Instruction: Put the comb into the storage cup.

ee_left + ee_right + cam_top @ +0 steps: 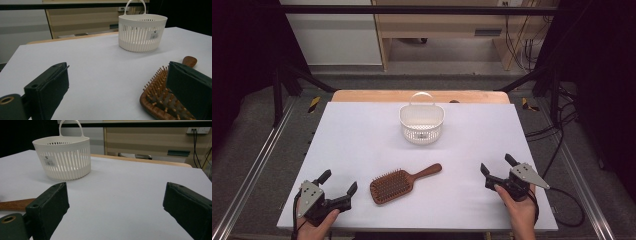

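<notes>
Both grippers, left (340, 182) and right (497, 165), wide, empty; hairbrush (400, 183) between; basket (422, 123) label unreadable.

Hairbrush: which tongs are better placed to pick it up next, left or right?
Left, probably. The left tongs sit open right beside the hairbrush head, which also shows by a jaw in the left gripper view. The right tongs, also open, are farther off, past the handle end.

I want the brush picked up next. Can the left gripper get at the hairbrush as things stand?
Probably yes: the left gripper is open beside the hairbrush, with bare table between them.
</notes>
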`<move>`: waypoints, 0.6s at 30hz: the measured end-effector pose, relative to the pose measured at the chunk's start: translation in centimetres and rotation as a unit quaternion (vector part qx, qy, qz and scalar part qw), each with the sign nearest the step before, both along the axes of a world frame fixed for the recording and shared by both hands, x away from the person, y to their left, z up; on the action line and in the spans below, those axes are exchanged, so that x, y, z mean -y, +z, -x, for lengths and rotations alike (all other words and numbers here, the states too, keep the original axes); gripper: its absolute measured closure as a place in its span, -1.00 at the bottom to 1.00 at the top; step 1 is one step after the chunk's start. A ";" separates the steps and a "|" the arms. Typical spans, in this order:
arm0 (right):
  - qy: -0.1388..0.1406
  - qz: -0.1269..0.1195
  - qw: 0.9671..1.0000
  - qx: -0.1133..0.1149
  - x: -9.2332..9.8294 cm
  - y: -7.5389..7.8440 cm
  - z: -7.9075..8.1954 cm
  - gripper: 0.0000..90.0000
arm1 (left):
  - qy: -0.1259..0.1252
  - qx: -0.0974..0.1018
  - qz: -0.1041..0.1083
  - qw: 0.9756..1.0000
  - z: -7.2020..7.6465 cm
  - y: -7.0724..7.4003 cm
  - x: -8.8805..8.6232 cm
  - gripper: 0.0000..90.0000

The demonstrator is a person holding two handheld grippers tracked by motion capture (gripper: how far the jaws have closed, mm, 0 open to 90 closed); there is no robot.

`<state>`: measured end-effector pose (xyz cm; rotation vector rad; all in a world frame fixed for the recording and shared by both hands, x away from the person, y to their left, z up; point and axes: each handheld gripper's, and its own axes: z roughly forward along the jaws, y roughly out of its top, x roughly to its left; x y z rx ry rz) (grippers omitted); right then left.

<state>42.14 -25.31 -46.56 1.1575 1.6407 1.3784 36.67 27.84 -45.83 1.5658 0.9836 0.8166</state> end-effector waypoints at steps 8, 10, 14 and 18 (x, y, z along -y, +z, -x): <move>0.000 0.001 1.000 0.000 -0.3 0.0 0.0 -0.85 | -0.008 -0.016 -0.012 1.000 0.5 -0.1 0.3 -0.67; -0.001 -0.001 1.000 -0.001 -0.2 0.0 0.0 -0.85 | -0.009 -0.022 -0.014 1.000 0.8 -0.1 0.5 -0.58; 0.000 -0.002 1.000 -0.002 -0.2 0.0 0.0 -0.84 | -0.016 -0.035 -0.026 0.999 1.2 -0.1 0.8 -0.29; 0.002 -0.001 1.000 -0.002 -0.2 0.0 0.0 -0.84 | -0.021 -0.054 -0.034 0.998 1.3 -0.1 1.2 0.17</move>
